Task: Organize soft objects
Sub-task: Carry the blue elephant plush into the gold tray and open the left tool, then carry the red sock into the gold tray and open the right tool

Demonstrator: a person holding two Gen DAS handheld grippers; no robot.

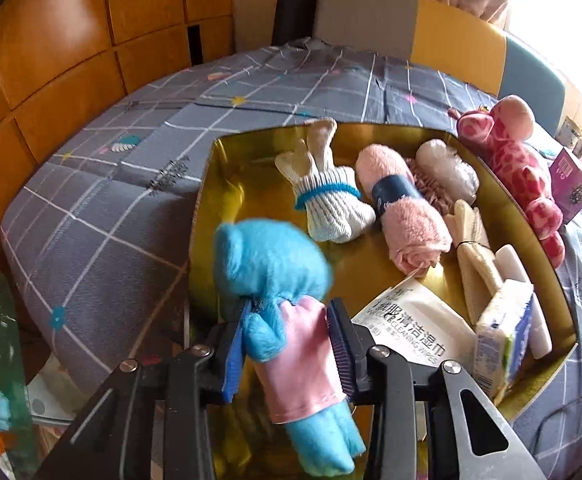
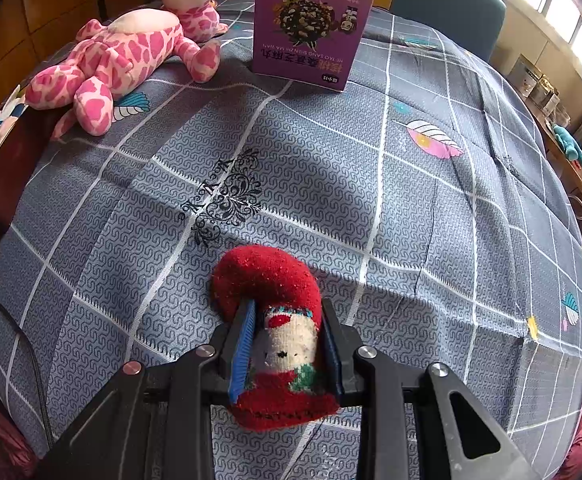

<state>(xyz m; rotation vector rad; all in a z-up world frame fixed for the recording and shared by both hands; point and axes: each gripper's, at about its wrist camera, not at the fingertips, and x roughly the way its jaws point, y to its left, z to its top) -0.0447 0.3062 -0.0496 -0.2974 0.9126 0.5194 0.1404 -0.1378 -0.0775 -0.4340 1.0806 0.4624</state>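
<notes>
Left gripper clamps blue plush mid-body | right gripper clamps red sock | both light, compressible; tray at 1 o'clock.

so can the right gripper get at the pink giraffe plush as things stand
Probably not yet: the right gripper is shut on a red sock. The path over the cloth to the pink giraffe plush looks open.
</notes>
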